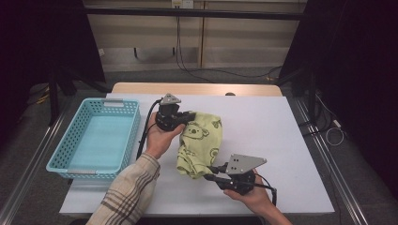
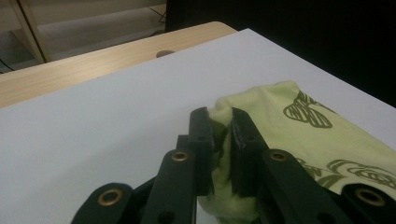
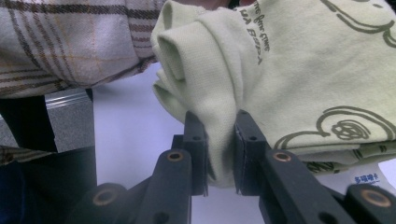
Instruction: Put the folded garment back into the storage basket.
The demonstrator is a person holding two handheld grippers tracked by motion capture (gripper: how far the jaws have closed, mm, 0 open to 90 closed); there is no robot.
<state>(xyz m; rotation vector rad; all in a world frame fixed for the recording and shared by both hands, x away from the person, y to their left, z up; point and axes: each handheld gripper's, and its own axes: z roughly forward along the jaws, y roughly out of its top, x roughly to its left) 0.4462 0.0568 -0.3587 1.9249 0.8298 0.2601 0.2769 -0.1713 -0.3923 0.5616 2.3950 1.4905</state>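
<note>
A light green cloth (image 1: 202, 143) printed with dark bear drawings lies folded in the middle of the white table (image 1: 272, 126). My left gripper (image 1: 190, 117) is shut on the cloth's far left edge; in the left gripper view a bunch of green cloth (image 2: 303, 130) is pinched between the two black jaws of that gripper (image 2: 219, 116). My right gripper (image 1: 209, 172) is shut on the cloth's near end. In the right gripper view a thick fold of cloth (image 3: 261, 79) sits squeezed between the jaws of the right gripper (image 3: 219, 121), with a plaid sleeve (image 3: 70, 42) behind.
A light blue plastic basket (image 1: 75, 140) stands at the table's left edge. A wooden strip (image 1: 197, 88) runs along the table's far side. Black frame posts and cables stand beyond the table. Bare white surface lies to the right of the cloth.
</note>
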